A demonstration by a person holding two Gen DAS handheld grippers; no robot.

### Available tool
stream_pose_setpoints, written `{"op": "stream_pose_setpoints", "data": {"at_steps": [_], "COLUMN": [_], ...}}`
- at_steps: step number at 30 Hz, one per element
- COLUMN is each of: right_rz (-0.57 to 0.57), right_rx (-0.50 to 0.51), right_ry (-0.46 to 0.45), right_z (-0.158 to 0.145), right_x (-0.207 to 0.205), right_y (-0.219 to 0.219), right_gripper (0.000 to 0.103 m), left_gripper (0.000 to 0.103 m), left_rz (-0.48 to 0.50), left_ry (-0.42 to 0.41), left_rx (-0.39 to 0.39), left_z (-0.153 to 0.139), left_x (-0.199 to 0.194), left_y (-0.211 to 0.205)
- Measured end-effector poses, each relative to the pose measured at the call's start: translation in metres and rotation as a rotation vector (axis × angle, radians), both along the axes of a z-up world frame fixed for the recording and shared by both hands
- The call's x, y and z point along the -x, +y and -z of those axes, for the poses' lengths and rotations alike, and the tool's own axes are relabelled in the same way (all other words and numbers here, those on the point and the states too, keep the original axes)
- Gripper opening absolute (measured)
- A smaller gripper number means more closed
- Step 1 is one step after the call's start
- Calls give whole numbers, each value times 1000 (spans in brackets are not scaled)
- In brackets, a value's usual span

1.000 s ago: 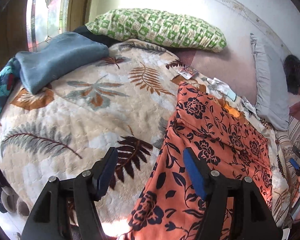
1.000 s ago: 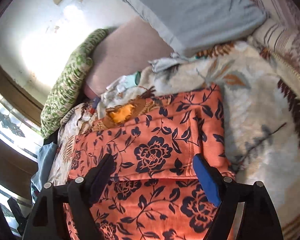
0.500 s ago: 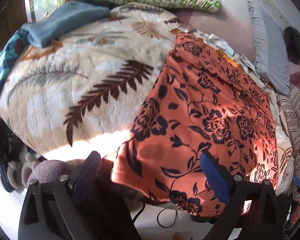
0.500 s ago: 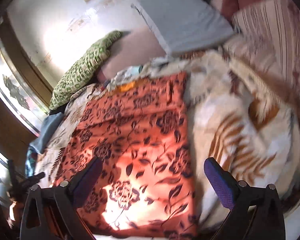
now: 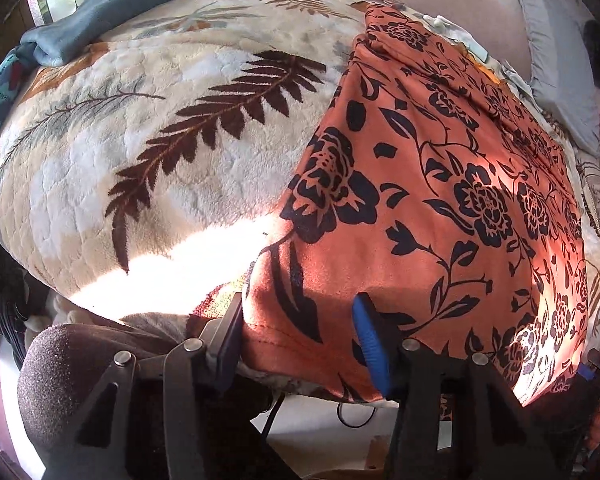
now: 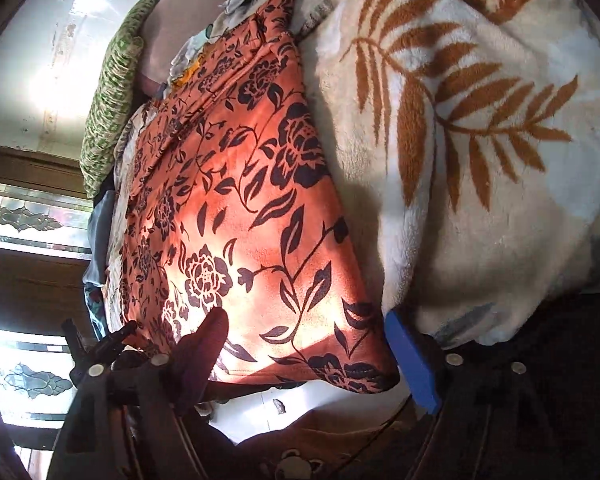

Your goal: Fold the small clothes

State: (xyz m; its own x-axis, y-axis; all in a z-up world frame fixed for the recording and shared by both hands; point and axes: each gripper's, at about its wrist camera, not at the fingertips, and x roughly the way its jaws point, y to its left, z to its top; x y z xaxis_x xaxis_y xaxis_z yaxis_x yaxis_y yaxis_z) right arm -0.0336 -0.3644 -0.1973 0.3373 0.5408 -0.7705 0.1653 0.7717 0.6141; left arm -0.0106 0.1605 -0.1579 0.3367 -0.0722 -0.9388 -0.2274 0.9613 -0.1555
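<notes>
An orange garment with black flowers (image 5: 440, 208) lies spread flat on the bed, its near hem hanging over the bed's front edge. My left gripper (image 5: 300, 340) is open, its two fingers on either side of the hem's near left corner. In the right wrist view the same garment (image 6: 236, 208) runs away from me. My right gripper (image 6: 312, 356) is open around the hem's near right corner, with the blue pad (image 6: 412, 364) just beside the cloth. Neither gripper pinches the cloth.
A cream fleece blanket with leaf prints (image 5: 160, 140) covers the bed. A blue folded cloth (image 5: 112, 4) lies at the far left. A green patterned pillow (image 6: 112, 92) and a grey pillow (image 5: 556, 60) lie at the head. Small white items (image 5: 460, 36) lie beyond the garment.
Both grippers have pulled back from the middle of the garment to its near hem at the bed's edge and dropped lower. The left jaws have narrowed around the hem corner.
</notes>
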Motion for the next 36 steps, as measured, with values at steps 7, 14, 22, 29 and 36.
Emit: {"op": "stream_pose_setpoints", "data": {"at_steps": [7, 14, 22, 29, 36], "right_rz": [34, -17, -19, -35, 54], "right_rx": [75, 105, 116, 200, 40], "right_ry": [18, 59, 1, 72, -37], "right_z": [6, 13, -10, 3, -14], "right_x": [3, -7, 10, 8, 7], "right_y": [3, 8, 6, -3, -16], "right_gripper": [66, 59, 7, 11, 77], "left_gripper": [54, 10, 8, 9, 67], "left_rz": [-9, -6, -69, -90, -64], "left_ry": [-13, -16, -95, 40, -77], "left_rx": [20, 45, 113, 127, 43], "left_z": [-2, 0, -45, -5, -30], "left_x": [-2, 2, 28, 18, 17], "left_y": [5, 4, 22, 21, 23]}}
